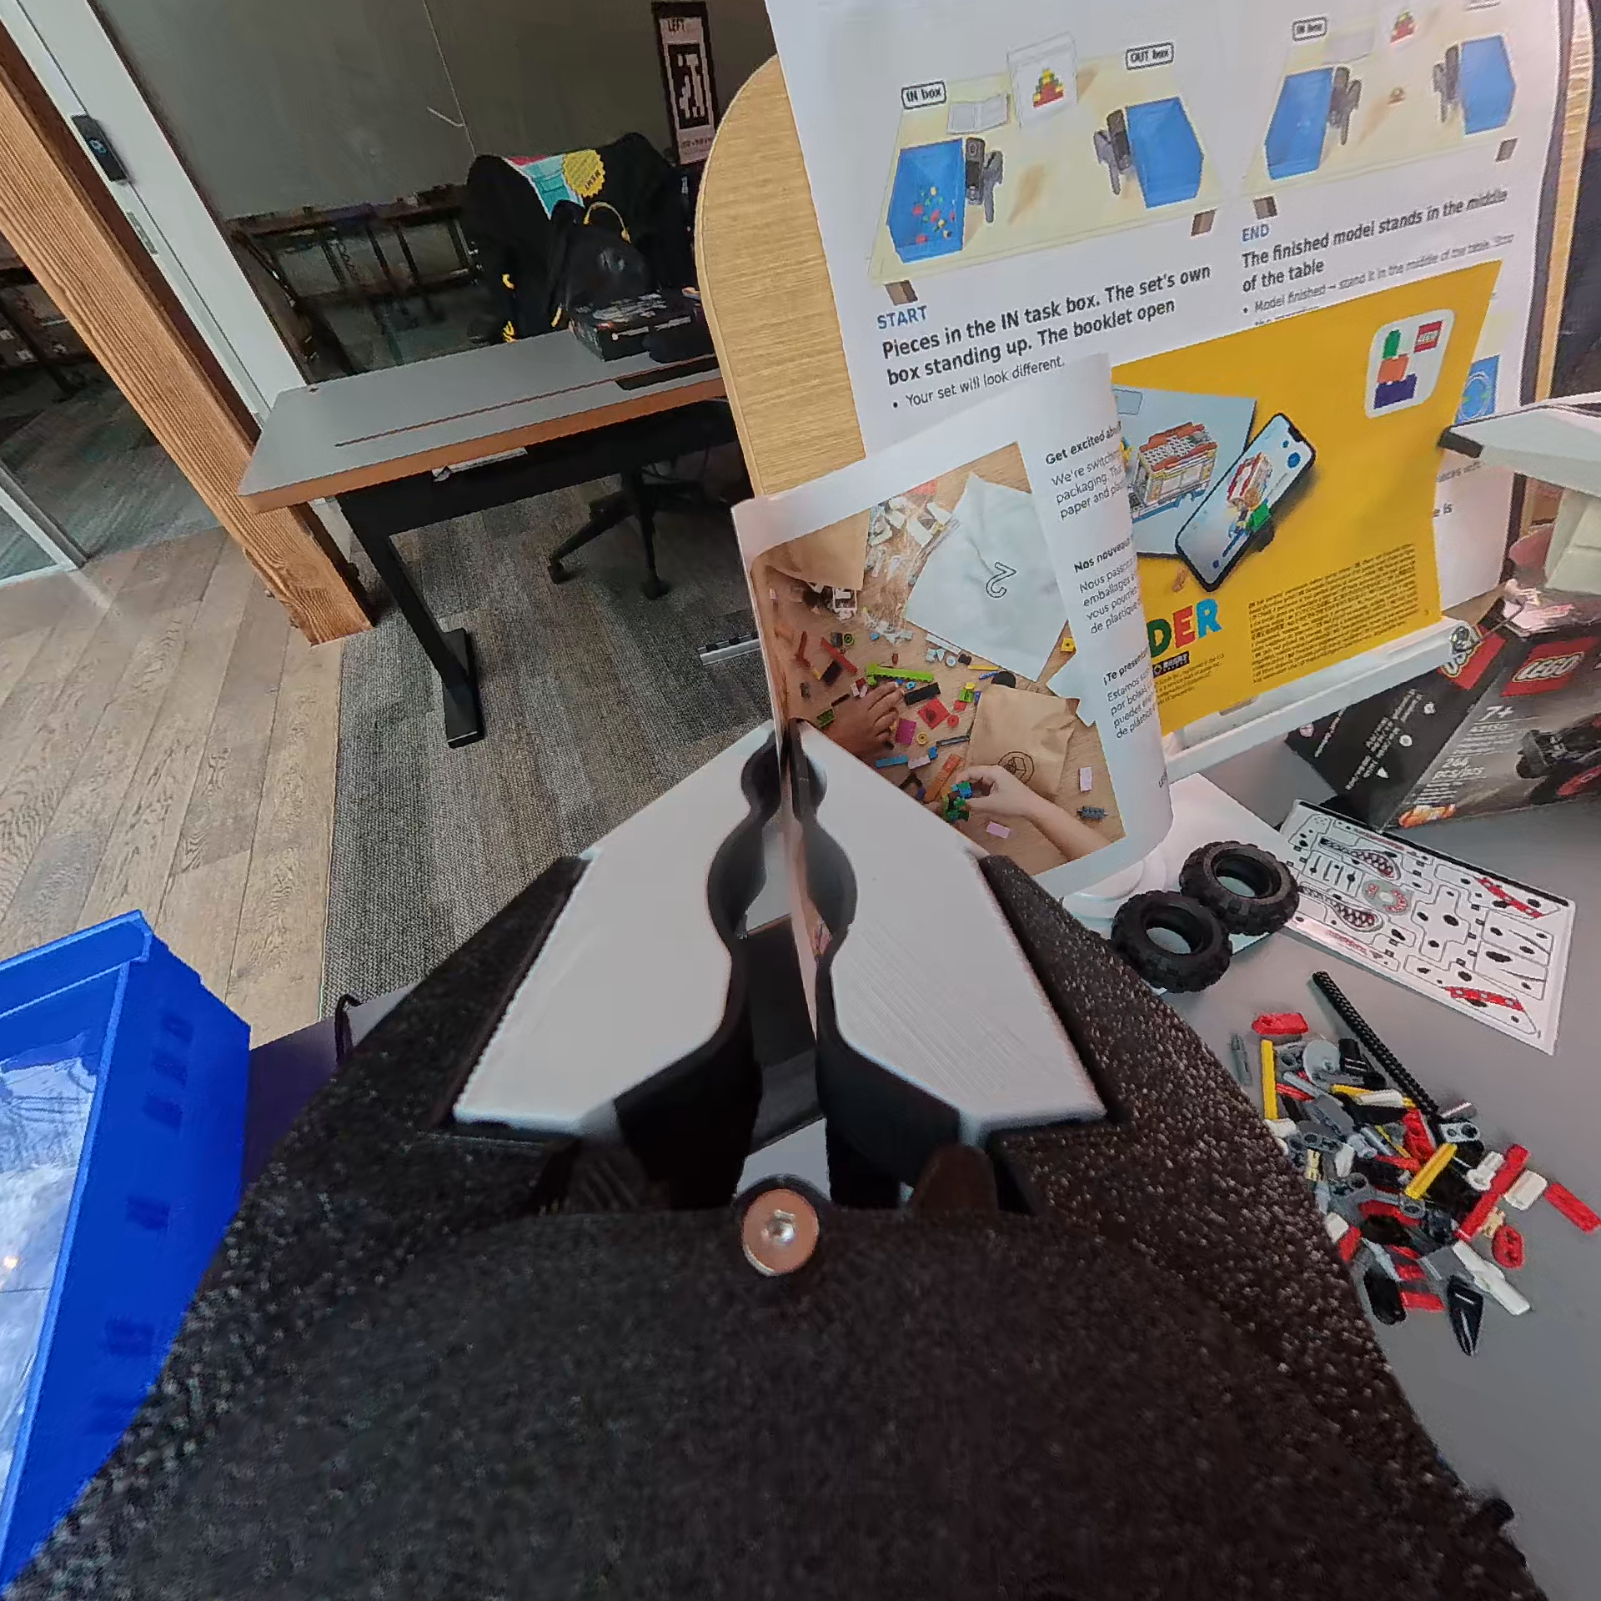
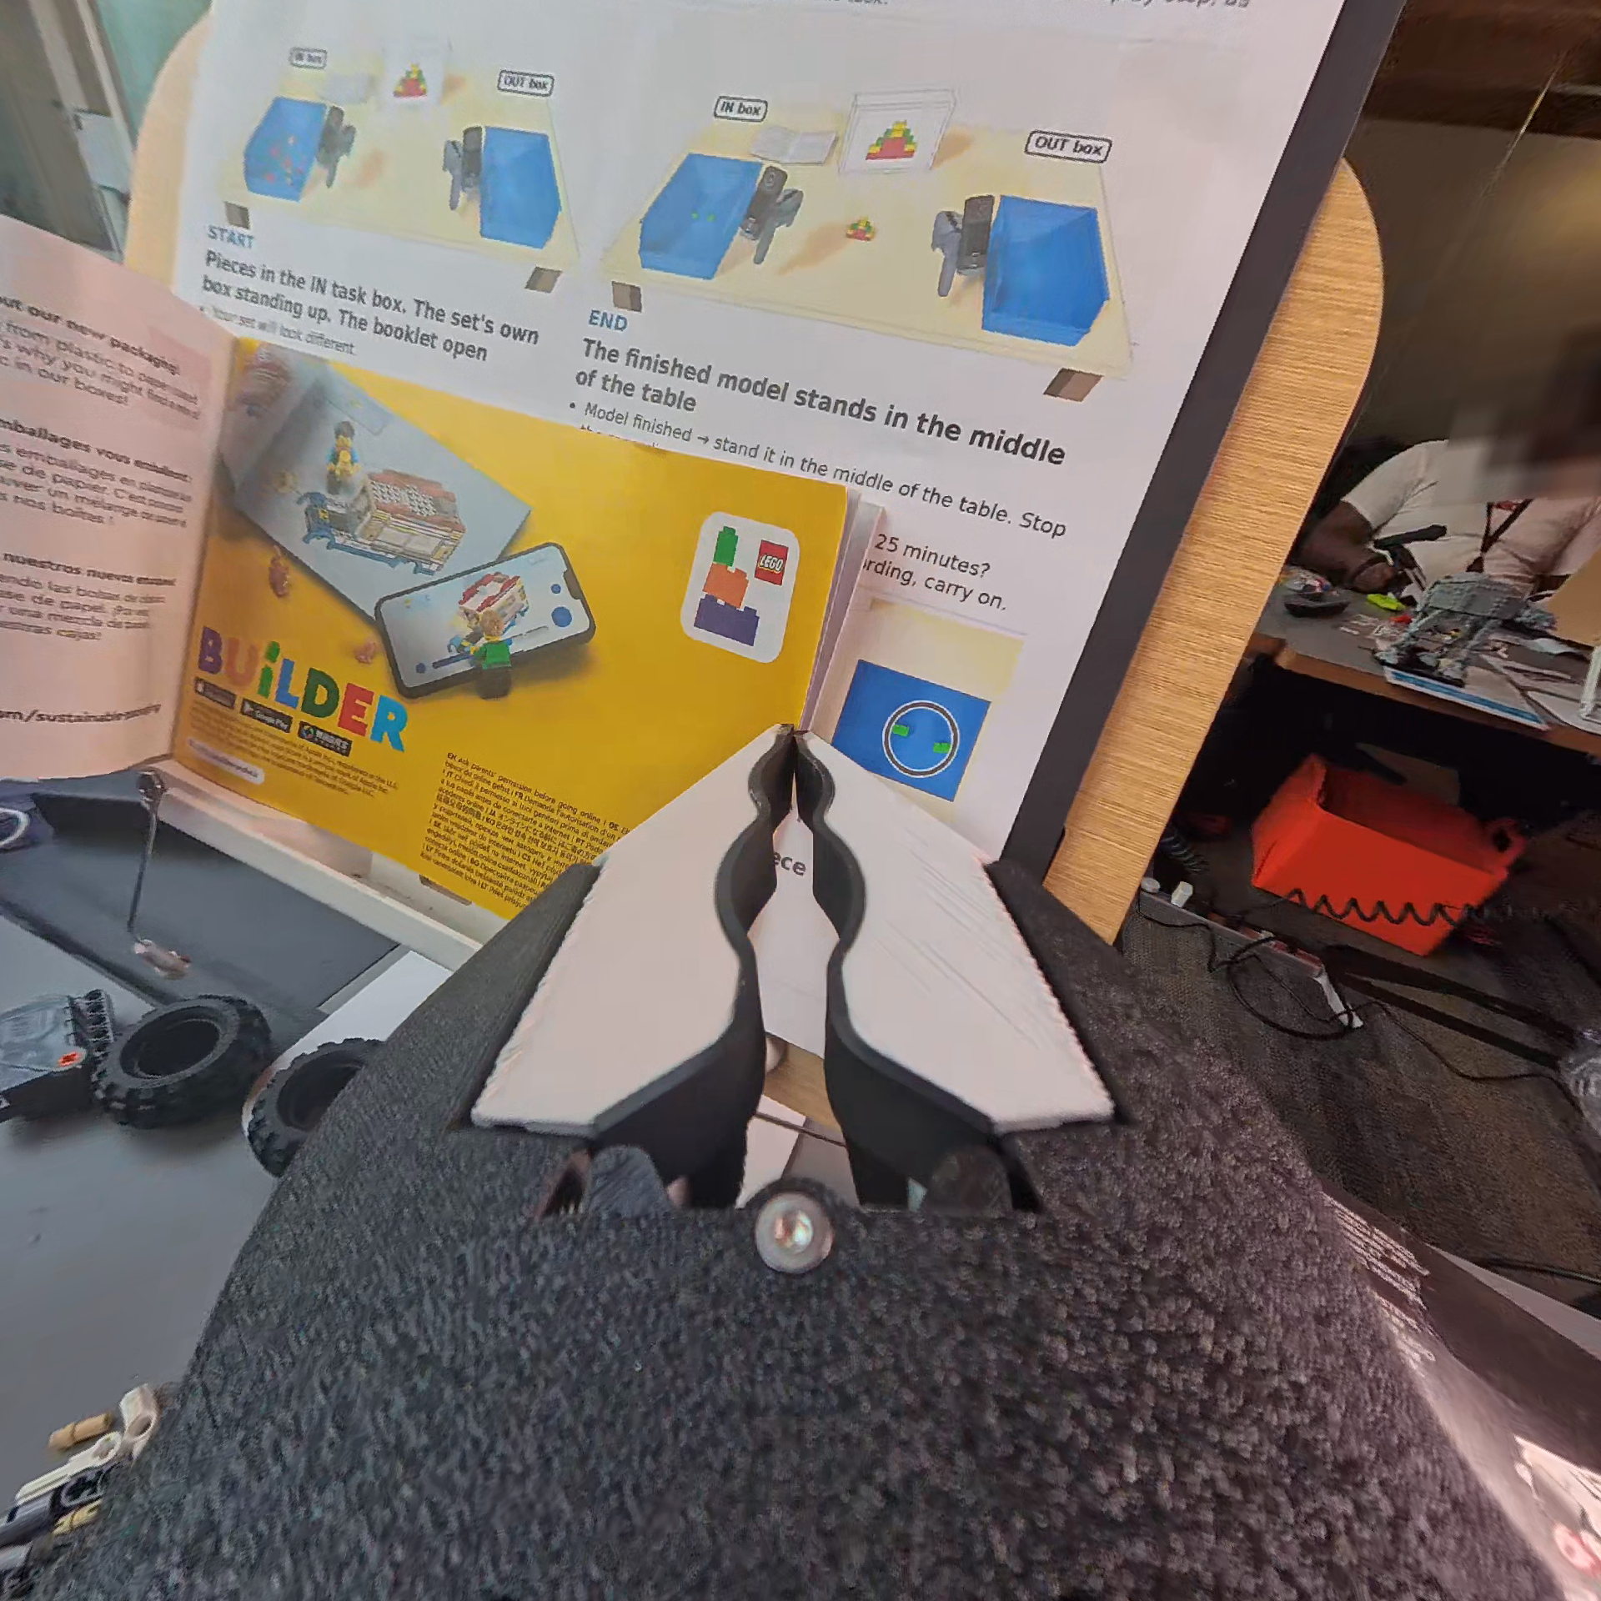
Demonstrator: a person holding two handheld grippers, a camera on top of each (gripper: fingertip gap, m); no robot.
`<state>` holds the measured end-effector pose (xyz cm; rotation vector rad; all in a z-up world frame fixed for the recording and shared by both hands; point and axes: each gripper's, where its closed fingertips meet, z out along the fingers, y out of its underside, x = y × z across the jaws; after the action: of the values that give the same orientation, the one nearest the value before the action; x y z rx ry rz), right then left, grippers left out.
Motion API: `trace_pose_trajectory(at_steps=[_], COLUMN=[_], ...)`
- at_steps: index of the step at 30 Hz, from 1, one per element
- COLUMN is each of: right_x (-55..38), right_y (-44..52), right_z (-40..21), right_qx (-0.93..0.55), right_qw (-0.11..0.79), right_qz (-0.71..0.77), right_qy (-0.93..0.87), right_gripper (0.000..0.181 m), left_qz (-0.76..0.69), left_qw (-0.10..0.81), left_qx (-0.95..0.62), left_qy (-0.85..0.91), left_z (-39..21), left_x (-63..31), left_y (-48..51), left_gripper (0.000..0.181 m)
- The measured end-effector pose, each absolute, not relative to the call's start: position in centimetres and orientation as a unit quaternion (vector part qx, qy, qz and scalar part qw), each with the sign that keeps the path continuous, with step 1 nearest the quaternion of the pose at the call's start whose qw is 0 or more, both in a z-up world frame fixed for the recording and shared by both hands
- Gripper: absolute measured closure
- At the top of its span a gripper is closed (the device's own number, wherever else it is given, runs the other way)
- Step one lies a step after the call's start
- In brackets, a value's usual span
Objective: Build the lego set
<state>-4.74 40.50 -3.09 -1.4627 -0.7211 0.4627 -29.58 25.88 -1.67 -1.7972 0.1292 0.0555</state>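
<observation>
The instruction booklet stands open on a white stand (image 1: 1213, 754) at the back of the grey table (image 1: 1490, 1429). My left gripper (image 1: 793, 736) is shut on the lower edge of a booklet page (image 1: 936, 658), which curls leftward off the yellow page (image 1: 1299, 520). My right gripper (image 2: 793, 736) is shut, its tips at the lower right corner of the yellow page (image 2: 520, 563); I cannot tell whether it pinches the paper. Two black tyres (image 1: 1204, 910) lie at the stand's foot. A pile of loose red, grey, black and yellow pieces (image 1: 1403, 1152) lies to the right.
A sticker sheet (image 1: 1429, 918) and the set's box (image 1: 1490, 736) lie at the right. A blue bin (image 1: 113, 1169) stands at the left. A large printed sheet (image 2: 780, 260) stands behind the booklet. A person sits at another desk beyond an orange crate (image 2: 1377, 849). About 30 cm separates my left fingertips from my right.
</observation>
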Motion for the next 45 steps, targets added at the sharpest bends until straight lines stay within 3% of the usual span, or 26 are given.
trace_pose_trajectory(at_steps=[1,11,14,15,18,20,22,36,38,40,45], right_x=[-4.6,-2.0,-4.3,-4.9,-6.1,-6.2,-5.9,-5.3,-6.0,-6.6,-6.4], right_y=[40.5,40.3,40.0,40.2,41.3,41.7,42.0,40.2,40.4,40.8,41.9], right_z=[-3.0,-1.0,0.1,0.3,-0.2,-0.2,-0.3,1.7,1.0,0.0,-0.3], right_qx=[-0.647,-0.623,-0.604,-0.605,-0.639,-0.645,-0.651,-0.599,-0.612,-0.628,-0.641], right_qw=[0.657,0.658,0.661,0.655,0.624,0.636,0.643,0.638,0.623,0.615,0.668], right_qz=[0.217,0.271,0.252,0.246,0.241,0.217,0.197,0.253,0.224,0.188,0.074], right_qy=[-0.319,-0.324,-0.367,-0.379,-0.379,-0.366,-0.353,-0.413,-0.433,-0.438,-0.370], right_gripper=[0.181,0.181,0.148,0.146,0.147,0.158,0.181,0.181,0.150,0.139,0.161], left_qz=[0.024,0.029,0.030,0.033,0.043,0.043,0.040,0.037,0.035,0.034,0.032], left_qw=[0.621,0.624,0.625,0.624,0.620,0.620,0.620,0.618,0.618,0.619,0.618], left_qx=[-0.781,-0.779,-0.778,-0.779,-0.781,-0.781,-0.781,-0.782,-0.782,-0.782,-0.782], left_qy=[0.055,0.050,0.050,0.053,0.063,0.067,0.066,0.066,0.065,0.065,0.067], left_z=[-1.7,-2.1,-2.0,-2.0,-2.2,-2.2,-2.3,-2.7,-2.7,-2.7,-3.1], left_x=[-29.7,-30.6,-30.5,-30.4,-30.3,-30.1,-30.1,-30.4,-30.3,-30.2,-30.0], left_y=[25.9,26.9,26.9,26.9,26.6,26.5,26.5,27.0,27.0,27.0,27.0], left_gripper=[0.181,0.181,0.181,0.181,0.181,0.181,0.181,0.180,0.181,0.181,0.180])
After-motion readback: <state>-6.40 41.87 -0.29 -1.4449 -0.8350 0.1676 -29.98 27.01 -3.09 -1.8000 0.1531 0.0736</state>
